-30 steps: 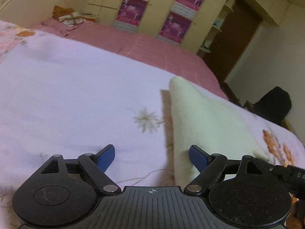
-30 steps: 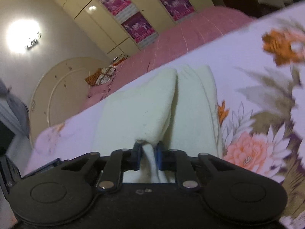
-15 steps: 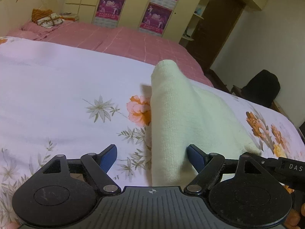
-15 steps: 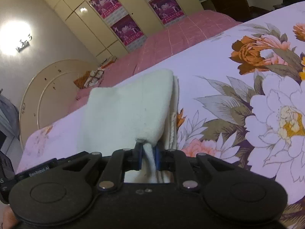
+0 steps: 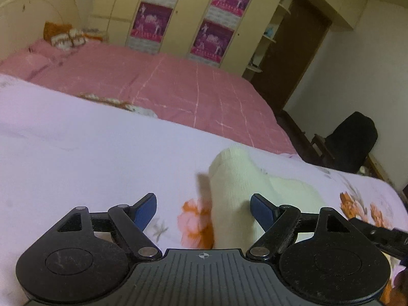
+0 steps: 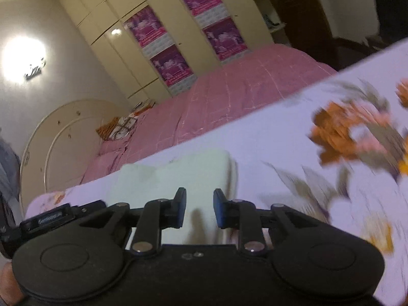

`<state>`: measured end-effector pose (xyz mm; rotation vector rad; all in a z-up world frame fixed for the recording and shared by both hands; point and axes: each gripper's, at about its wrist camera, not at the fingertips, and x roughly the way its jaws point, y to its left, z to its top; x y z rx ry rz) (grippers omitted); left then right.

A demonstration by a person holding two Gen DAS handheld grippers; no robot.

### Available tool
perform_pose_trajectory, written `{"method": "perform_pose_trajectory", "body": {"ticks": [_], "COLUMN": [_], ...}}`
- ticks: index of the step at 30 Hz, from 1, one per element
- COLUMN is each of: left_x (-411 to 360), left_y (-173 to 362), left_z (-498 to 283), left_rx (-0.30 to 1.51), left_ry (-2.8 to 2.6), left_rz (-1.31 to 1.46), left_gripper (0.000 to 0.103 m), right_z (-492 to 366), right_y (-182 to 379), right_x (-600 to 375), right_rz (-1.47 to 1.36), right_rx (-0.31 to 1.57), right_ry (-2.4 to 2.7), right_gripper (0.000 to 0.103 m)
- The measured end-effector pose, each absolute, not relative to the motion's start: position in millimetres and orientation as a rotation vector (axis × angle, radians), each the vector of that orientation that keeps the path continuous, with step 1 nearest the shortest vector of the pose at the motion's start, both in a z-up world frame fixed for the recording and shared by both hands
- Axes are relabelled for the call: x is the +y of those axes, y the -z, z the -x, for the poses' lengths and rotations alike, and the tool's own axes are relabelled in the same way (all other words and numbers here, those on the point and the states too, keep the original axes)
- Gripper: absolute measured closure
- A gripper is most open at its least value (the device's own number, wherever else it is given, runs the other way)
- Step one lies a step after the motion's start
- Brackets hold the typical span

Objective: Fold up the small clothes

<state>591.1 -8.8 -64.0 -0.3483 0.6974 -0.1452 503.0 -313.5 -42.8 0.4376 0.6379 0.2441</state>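
On the bed, near the close edge of the floral sheet (image 5: pixel 76 158), lies the pale cream garment (image 5: pixel 237 196), seen first from the left wrist. It sits just beyond the left gripper (image 5: pixel 202 207), toward its right finger. The left fingers (image 5: pixel 145 207) stand wide apart and grip nothing; the sheet and part of the garment show through the gap. The garment rises in a rounded hump at its far end and is doubled over on itself, with a lower layer showing to the right. Far behind it lies a pink quilt (image 5: pixel 165 89).

From the right wrist, the same garment (image 6: pixel 178 176) appears as a compact, roughly rectangular stack, its right edge showing a stepped double layer. The right gripper (image 6: pixel 197 209) is just short of its near edge, and its jaws are opening. Nothing is pinched between the right fingers (image 6: pixel 179 207); only cloth lying on the sheet is visible past them.

Judged step: release after a fold. The garment looks folded, though motion blur hides the finer creases. The next move likely calls for drawing both grippers clear without snagging the top layer, then checking whether the humped far end needs flattening.
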Motion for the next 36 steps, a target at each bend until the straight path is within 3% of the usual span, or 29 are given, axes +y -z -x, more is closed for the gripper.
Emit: {"method": "perform_pose_trajectory", "body": {"ticks": [7, 12, 19, 36], "left_x": [-25, -27, -22, -29], "left_y": [85, 76, 60, 72], "left_z": [-620, -614, -539, -429], "left_rx": [0.765, 0.746, 0.666, 0.728], "left_ry": [0.133, 0.131, 0.213, 0.232], "left_rz": [0.273, 0.237, 0.237, 0.100], "left_gripper": [0.022, 0.022, 0.022, 0.022], "right_z": [-543, -542, -494, -392], "right_y": [67, 70, 43, 64], "right_x": [-279, -274, -271, -260], "right_rz": [-0.149, -0.098, -0.125, -0.127], "right_rx": [0.753, 0.747, 0.676, 0.823], "right_ry": [-0.195, -0.172, -0.206, -0.202], "right_gripper": [0.086, 0.080, 0.077, 0.075]}}
